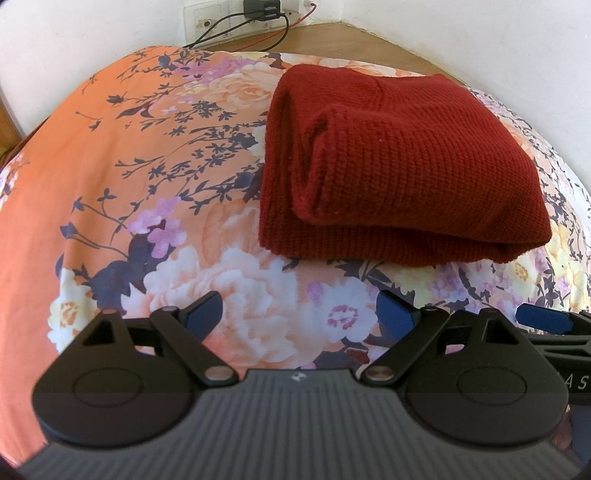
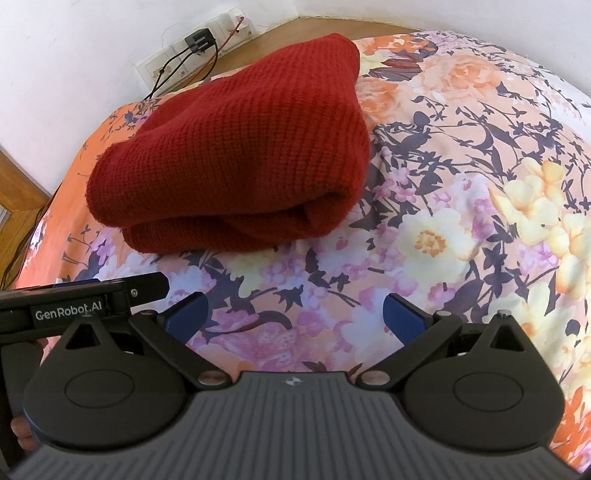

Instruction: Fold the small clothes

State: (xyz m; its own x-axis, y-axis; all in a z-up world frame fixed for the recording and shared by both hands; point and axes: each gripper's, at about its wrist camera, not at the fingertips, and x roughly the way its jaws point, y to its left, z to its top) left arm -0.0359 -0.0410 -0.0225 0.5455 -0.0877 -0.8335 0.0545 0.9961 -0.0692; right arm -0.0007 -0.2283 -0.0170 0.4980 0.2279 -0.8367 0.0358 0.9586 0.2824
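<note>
A dark red knitted garment [image 1: 399, 173] lies folded into a thick bundle on the floral bedsheet [image 1: 110, 177]. In the right wrist view the same red garment [image 2: 240, 158] sits ahead and to the left, its rolled edge facing me. My left gripper [image 1: 299, 314] is open, its blue pads apart, a short way in front of the bundle's near edge and touching nothing. My right gripper [image 2: 295, 314] is also open and holds nothing, hovering over the sheet [image 2: 461, 184]. The left gripper's body [image 2: 74, 302] shows at the left edge of the right wrist view.
A wall socket with a black charger [image 1: 258, 9] and trailing black and red cables [image 1: 258, 37] is behind the bed. A wooden bed frame [image 1: 351, 37] borders the sheet by the white wall. Wooden floor or furniture [image 2: 18, 184] shows at the left.
</note>
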